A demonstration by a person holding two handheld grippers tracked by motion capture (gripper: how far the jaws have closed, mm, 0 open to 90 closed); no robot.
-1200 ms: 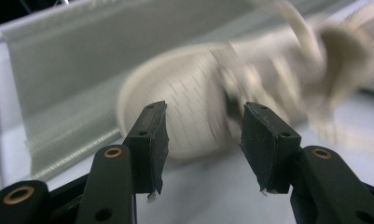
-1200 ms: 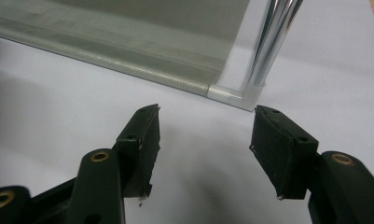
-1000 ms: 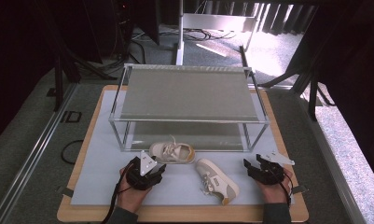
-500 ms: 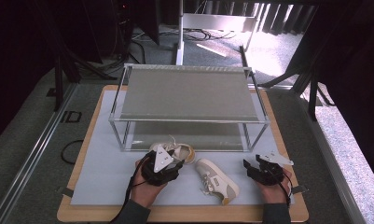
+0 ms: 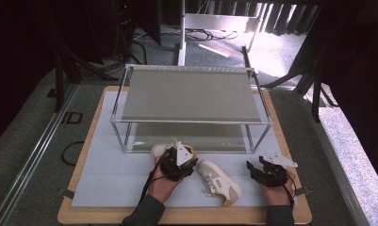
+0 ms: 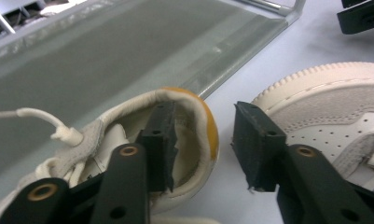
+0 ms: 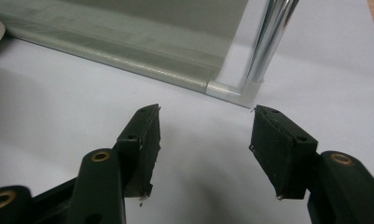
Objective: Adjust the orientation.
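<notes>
Below the centre of the high view, the left gripper (image 5: pixel 178 162) has advanced from the lower left of the mat onto the rear shoe (image 5: pixel 162 150), which lies on the counter (image 5: pixel 102 188) just in front of the metal rack (image 5: pixel 189 96). A second ago this gripper stood clear of the shoe; it now covers the heel end.

In the left gripper view, the jaws are apart and straddle the heel collar (image 6: pixel 201 116): one jaw sits inside the shoe opening, the other outside, next to the orange heel tab. They have not yet clamped. A white lace (image 6: pixel 45 119) trails at the left of that view.

The second shoe (image 5: pixel 219 181) lies to the right of the first, near the lower centre of the high view, unmoved and untouched.

The right gripper (image 5: pixel 267 169) remains at the lower right of the high view, jaws apart over bare mat (image 7: pixel 58 93), facing the rack's front post (image 7: pixel 268 37).

Judgement: the reach is complete; closing on the collar is the pending step, presumably to lift the shoe toward the rack's lower shelf (image 6: pixel 105 56).
</notes>
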